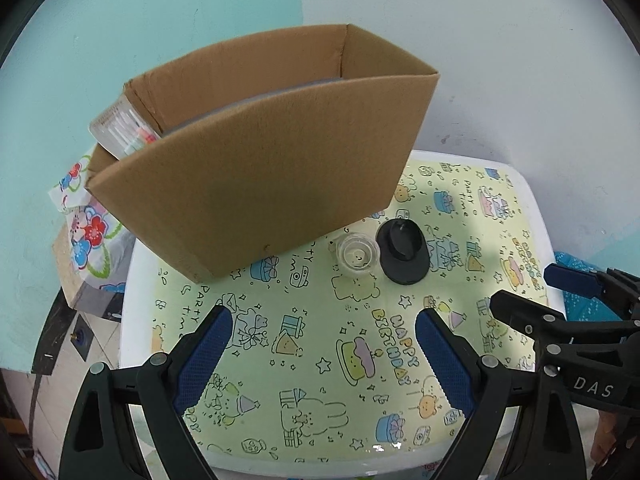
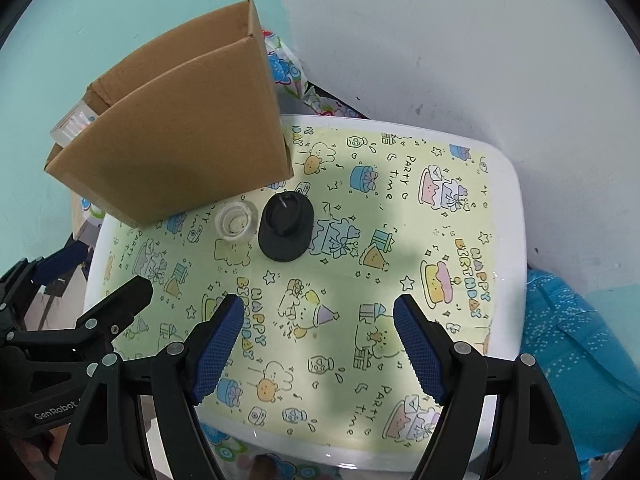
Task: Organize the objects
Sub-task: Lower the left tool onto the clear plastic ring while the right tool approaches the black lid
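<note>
The left hand-held gripper [image 1: 324, 356] hangs released above the near part of the worktop [image 1: 360, 360], its blue pads spread wide with nothing between them; the right hand-held gripper [image 2: 318, 344] is likewise released and empty, just beside the left one, each showing at the edge of the other's view. Taking the box [image 1: 256, 184] as the landmark: it is an open cardboard carton standing on the worktop's far left corner, partly overhanging the edge. A clear case [image 1: 120, 130] of coloured pens or markers leans out over the box's left end; which they are is too small to tell. Something flat and grey [image 1: 256, 98] lies inside along the far wall, but the near wall hides nearly all of the inside. Just in front of the box's right end sits a small clear cup [image 1: 357, 254], upright, with what may be a little residue at its bottom. Touching or nearly touching the cup's right side is a black knob [image 1: 402, 250] on a flared base, a pale mark on its top. Behind and left of the box, flowered fabric [image 1: 86, 232] shows, mostly hidden. Right of the worktop, far from the box, lies blue dotted cloth [image 2: 576, 352], cut off by the frame.
</note>
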